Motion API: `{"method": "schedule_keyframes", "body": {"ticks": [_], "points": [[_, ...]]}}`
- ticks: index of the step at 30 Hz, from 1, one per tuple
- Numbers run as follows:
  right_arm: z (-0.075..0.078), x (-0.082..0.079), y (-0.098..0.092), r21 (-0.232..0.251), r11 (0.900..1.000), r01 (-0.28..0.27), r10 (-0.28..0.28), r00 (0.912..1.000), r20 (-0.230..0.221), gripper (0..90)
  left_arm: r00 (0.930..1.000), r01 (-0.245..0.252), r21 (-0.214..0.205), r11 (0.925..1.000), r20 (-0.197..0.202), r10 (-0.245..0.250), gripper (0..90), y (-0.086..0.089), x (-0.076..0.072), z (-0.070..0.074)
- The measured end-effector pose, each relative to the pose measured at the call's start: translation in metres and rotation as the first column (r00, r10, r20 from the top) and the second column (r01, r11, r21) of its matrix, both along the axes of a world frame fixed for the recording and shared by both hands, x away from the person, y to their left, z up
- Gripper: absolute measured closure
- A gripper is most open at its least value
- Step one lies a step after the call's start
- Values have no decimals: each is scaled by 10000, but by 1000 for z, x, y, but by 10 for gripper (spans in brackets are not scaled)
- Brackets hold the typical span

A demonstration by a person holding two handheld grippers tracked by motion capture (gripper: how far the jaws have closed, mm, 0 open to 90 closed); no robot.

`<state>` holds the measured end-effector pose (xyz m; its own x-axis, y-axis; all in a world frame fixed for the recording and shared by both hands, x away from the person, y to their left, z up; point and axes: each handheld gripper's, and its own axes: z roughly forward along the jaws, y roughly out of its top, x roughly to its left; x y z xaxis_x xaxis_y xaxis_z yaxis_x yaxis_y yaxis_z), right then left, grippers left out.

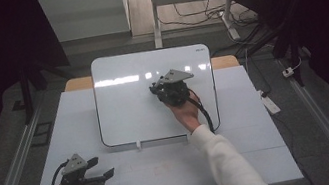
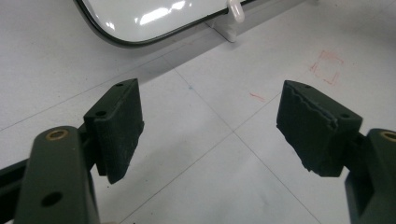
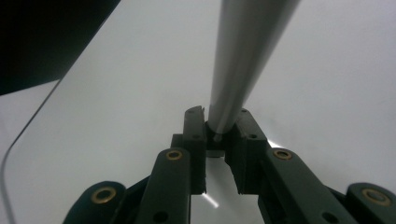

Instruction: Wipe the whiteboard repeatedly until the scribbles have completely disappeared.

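Two grippers are in play, and only your right one is working. Your right gripper (image 1: 171,93) is up against the whiteboard (image 1: 124,104), which leans tilted on its small white stand (image 2: 229,28) at the back of the table (image 1: 258,148). Its jaws are closed down narrow on a slim grey pen-like rod (image 3: 240,60), pinched near its end; the far tip runs out of the right gripper view, so you cannot tell whether it touches the board. The board surface around it looks blank.

You seem to be at the marking step, or just about to start it. Judging from this, the next move calls for a steady wrist, light pressure toward the board so the stand does not slide, and a grip that does not let the rod twist.

Your left gripper (image 1: 96,174) rests low at the near left of the table, well apart from the board, jaws spread wide with nothing between the pads (image 2: 119,126). Faint red marks (image 2: 327,67) show on the table ahead of it.
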<state>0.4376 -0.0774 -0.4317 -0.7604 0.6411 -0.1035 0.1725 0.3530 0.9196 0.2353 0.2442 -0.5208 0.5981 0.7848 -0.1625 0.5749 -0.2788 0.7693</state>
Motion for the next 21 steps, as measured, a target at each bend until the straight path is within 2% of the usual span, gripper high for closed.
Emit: {"method": "schedule_keyframes", "body": {"ticks": [2, 6, 10, 21], "points": [[-3, -5, -3, -57, 9999, -119, 118, 9998, -148, 771, 10000, -6, 10, 10000, 40, 6, 238, 0, -1, 1], [-2, -19, -18, 261, 9996, -107, 113, 9996, -248, 771, 9999, -83, -14, 10000, 103, 83, 239, 0, 0, 1], [-2, -35, -34, 170, 9998, -145, 150, 9994, -307, 771, 9996, -182, -4, 9998, 192, 182, 240, -1, 0, 2], [-14, -82, -73, 364, 9979, -536, 562, 9956, -749, 771, 9981, -414, -41, 9991, 465, 415, 242, -4, 3, 5]]}}
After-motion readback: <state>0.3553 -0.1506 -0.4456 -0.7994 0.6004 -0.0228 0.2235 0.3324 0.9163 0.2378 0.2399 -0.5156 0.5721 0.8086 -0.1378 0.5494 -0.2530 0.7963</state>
